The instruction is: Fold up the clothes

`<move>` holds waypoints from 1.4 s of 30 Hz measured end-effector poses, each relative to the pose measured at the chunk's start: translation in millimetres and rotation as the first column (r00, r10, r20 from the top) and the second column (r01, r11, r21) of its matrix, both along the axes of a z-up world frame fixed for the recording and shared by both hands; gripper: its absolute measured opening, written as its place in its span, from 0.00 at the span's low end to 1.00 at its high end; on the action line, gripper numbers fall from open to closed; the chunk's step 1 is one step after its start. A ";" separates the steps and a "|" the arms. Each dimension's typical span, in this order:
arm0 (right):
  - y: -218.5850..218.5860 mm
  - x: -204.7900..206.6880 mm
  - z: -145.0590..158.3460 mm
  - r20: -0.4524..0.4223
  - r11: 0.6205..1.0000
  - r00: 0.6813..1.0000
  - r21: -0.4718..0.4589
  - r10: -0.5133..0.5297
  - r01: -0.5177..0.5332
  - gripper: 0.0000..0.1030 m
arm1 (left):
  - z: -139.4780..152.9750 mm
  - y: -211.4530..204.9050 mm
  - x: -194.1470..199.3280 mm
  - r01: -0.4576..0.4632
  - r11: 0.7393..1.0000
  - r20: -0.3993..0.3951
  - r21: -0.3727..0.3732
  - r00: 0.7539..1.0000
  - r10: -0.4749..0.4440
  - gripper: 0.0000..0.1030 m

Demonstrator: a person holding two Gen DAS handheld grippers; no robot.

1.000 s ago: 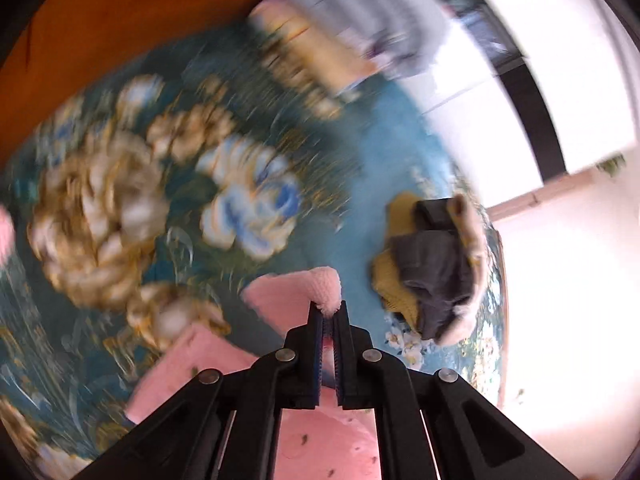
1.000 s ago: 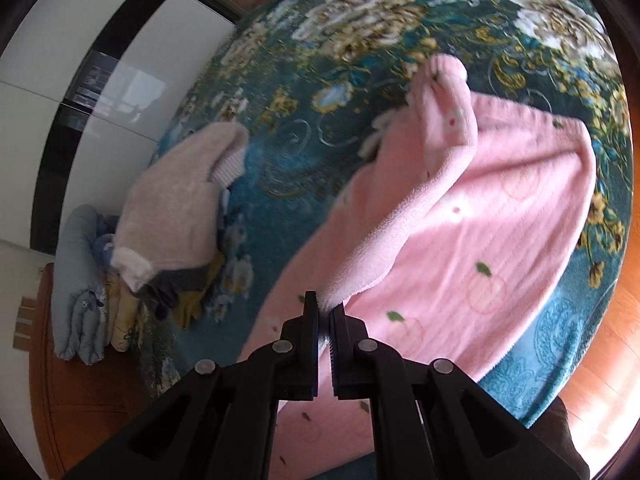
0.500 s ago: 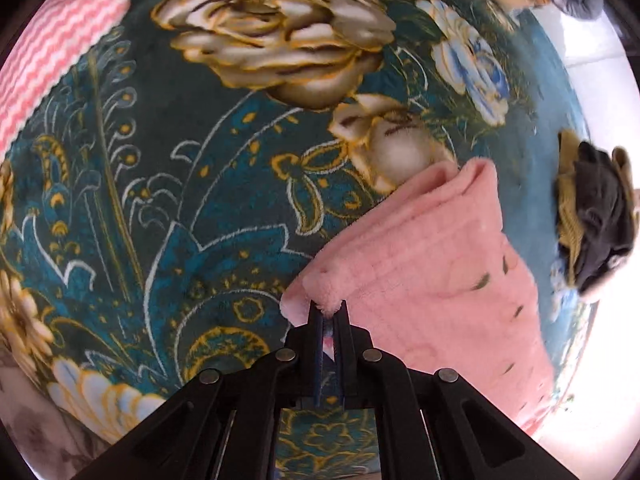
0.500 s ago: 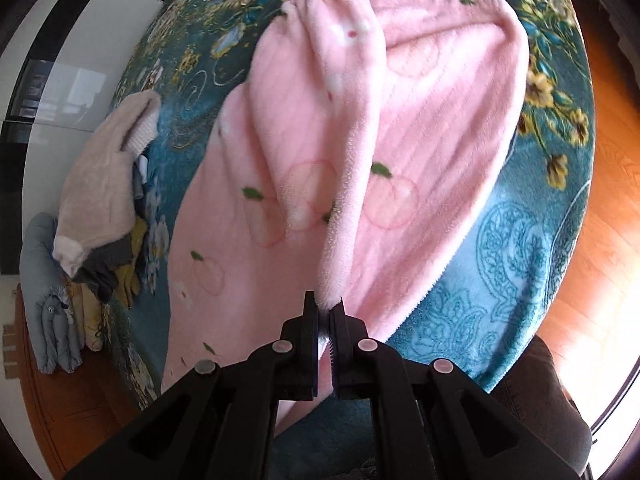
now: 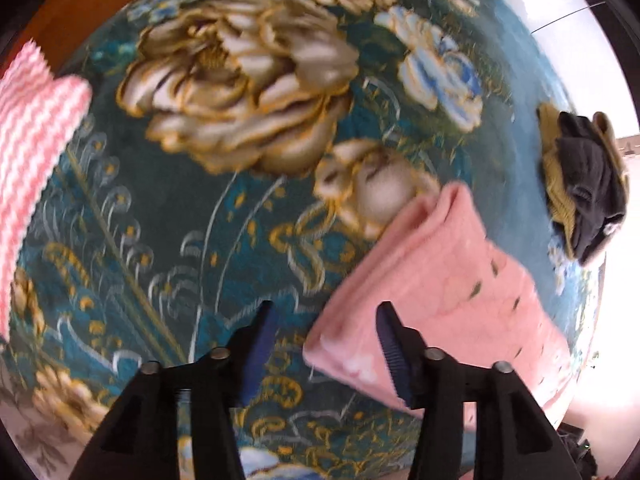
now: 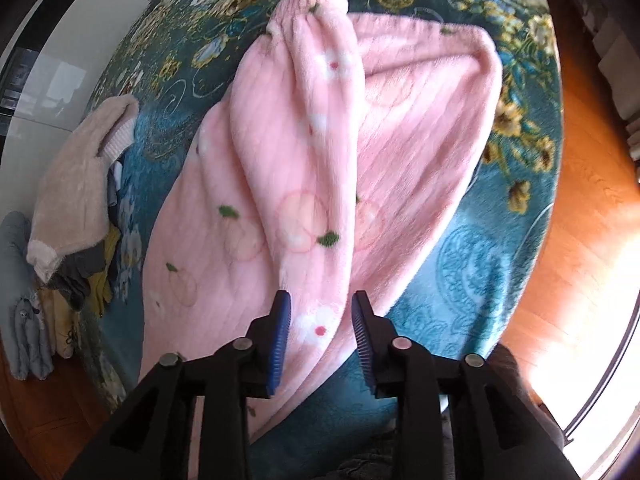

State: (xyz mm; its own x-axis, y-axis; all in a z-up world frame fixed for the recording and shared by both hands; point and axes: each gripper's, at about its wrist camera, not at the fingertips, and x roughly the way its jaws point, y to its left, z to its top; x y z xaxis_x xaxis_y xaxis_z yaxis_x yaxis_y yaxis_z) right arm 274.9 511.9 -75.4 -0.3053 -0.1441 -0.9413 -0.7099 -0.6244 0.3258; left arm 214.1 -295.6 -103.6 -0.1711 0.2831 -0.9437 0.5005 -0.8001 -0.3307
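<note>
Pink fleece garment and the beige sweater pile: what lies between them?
In the right wrist view, only bare floral blanket separates the pink fleece garment from the beige sweater pile.

Both tongs let go of the pink garment

A second ago the left tongs (image 5: 322, 344) and right tongs (image 6: 320, 316) were each pinched shut on a fold of the pink fleece garment (image 6: 320, 168), held up off the floral bedspread (image 5: 168, 216). Now both sets of jaws are opening, and the garment has come down to lie flat on the bedspread, folded over itself, its edges free between the parted pads.
</note>
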 end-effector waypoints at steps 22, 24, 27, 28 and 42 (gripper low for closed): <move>-115.2 -73.4 -2.4 -0.017 0.952 0.952 -0.007 0.307 -0.307 0.38 | -52.9 27.2 -72.4 0.157 0.949 -0.155 0.273 0.981 -0.118 0.70; -115.6 -72.7 -2.6 -0.012 0.953 0.953 -0.008 0.303 -0.303 0.38 | -53.3 25.6 -72.3 0.144 0.946 -0.159 0.290 0.982 -0.100 0.68; -114.6 -71.3 -4.7 0.002 0.956 0.956 -0.012 0.294 -0.294 0.38 | -49.8 30.2 -73.9 0.160 0.948 -0.155 0.275 0.981 -0.120 0.52; -114.5 -71.1 -6.0 0.006 0.957 0.957 -0.016 0.289 -0.289 0.38 | -47.7 32.8 -74.2 0.170 0.947 -0.151 0.273 0.980 -0.132 0.40; -112.1 -71.1 -9.7 0.007 0.969 0.969 -0.040 0.246 -0.246 0.38 | 17.3 57.5 -124.5 0.158 0.987 -0.206 0.039 0.967 -0.147 0.10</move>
